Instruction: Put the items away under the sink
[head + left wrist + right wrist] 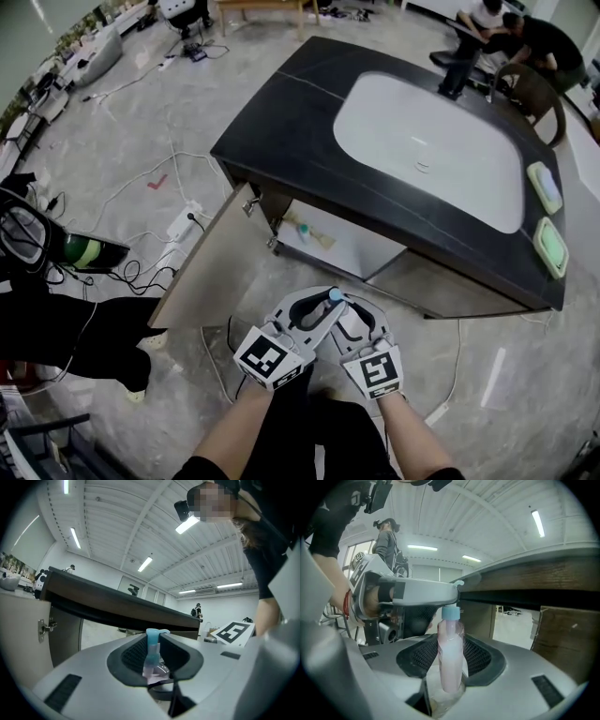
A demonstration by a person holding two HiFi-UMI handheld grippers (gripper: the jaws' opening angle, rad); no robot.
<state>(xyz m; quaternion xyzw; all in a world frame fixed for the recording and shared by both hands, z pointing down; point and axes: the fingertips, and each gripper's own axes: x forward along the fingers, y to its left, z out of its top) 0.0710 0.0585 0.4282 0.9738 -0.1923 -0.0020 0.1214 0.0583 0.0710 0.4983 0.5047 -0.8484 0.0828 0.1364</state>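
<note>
Left fingers [132, 654] pinching vial [153, 645], right fingers [479, 656] gripping bottle [451, 654]

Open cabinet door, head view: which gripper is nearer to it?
Left. The left gripper is to the right of the open cabinet door, apart from it; the right gripper is on the left gripper's far side, farther from the door.

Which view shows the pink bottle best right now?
The right gripper view: the pink bottle stands between the right gripper's fingers, body and blue cap both clear. The left gripper view shows mainly the cap between its fingers; the head view, only the cap at the left gripper's tip.
</note>
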